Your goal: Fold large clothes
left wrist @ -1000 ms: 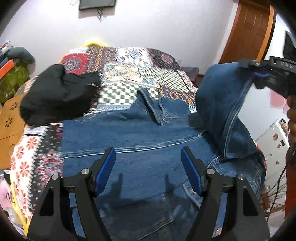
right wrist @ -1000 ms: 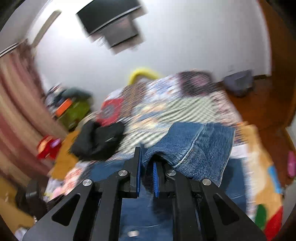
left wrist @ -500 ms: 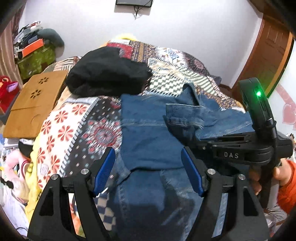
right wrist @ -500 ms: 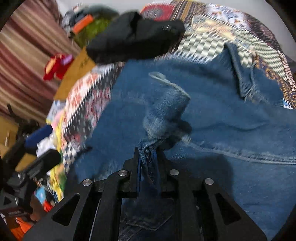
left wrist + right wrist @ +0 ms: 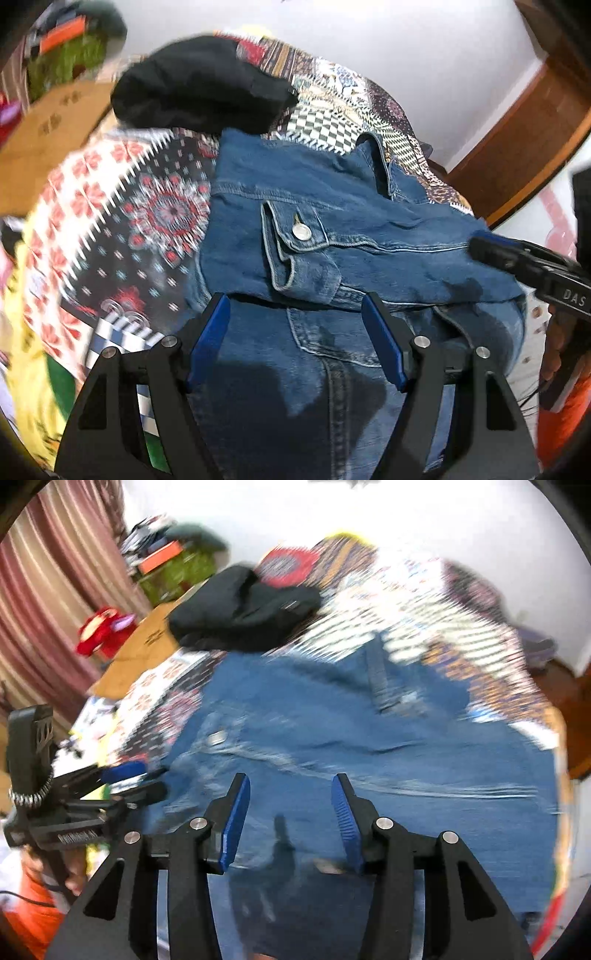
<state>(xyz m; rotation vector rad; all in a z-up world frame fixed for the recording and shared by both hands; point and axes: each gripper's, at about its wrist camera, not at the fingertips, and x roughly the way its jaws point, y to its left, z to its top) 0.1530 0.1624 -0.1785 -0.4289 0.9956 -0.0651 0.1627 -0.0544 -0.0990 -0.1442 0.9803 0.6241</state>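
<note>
- The left wrist view is the sharper one: it shows the blue denim jacket lying on the patterned patchwork bedspread, with one part folded over the rest so that a buttoned cuff with a round metal button lies on top.
- That view also shows the jacket's collar at the far side, and a black bundled garment just beyond the jacket, touching or nearly touching its far edge.
- The right wrist view is smeared with motion blur; it shows the same jacket spread across the bed, the black garment behind it, and things the left view shows only in part: a striped maroon curtain, a red toy and a tan perforated board.
- The left gripper hovers low over the near part of the jacket, its blue-padded fingers spread wide apart and holding nothing; in the right view it enters from the left edge, level with the jacket's side.
- The right gripper also stands with its fingers apart, empty, above the denim; in the left view its tip reaches in from the right, over the folded layer's edge, whether touching the cloth I cannot tell.
</note>
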